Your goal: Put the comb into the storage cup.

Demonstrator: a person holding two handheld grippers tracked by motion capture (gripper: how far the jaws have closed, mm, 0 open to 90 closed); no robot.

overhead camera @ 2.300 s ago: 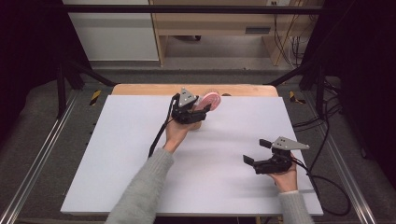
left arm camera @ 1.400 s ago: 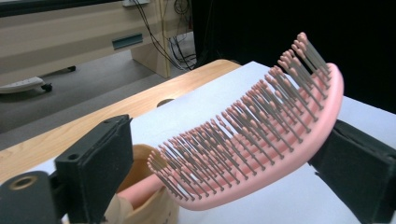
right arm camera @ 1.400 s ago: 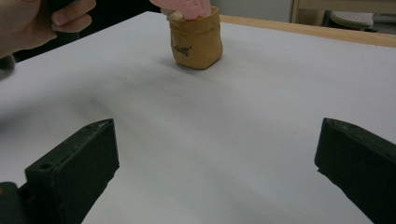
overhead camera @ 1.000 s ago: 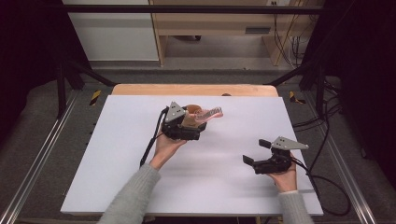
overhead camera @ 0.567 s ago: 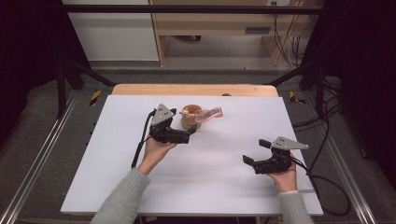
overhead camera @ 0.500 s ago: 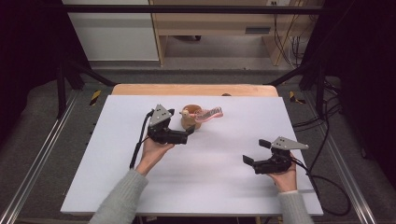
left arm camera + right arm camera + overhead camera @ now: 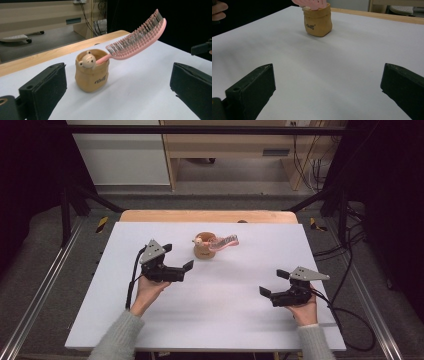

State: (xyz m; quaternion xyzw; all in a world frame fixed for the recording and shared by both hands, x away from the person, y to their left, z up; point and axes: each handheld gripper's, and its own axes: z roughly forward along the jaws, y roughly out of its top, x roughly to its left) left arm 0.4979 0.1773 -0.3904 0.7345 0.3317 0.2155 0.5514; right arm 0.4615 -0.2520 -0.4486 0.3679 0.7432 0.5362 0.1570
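- Two grippers, both with jaws spread and empty: your left gripper [image 7: 176,257], your right gripper [image 7: 273,283].
- Holder cup [image 7: 203,246] stands near the desk's far edge, midway along, pink brush [image 7: 223,242] leaning out.
- Risk: overhanging brush head; brush it and the cup may tip.

The right gripper [image 7: 328,87] has its two black jaws spread wide, with bare white table [image 7: 324,75] between them. Well beyond the fingertips, slightly toward the left jaw, a tan pot [image 7: 317,21] with dark lettering stands upright. A pink brush [image 7: 310,3] rises from its mouth. A hand [image 7: 219,10] shows far off past the left jaw.
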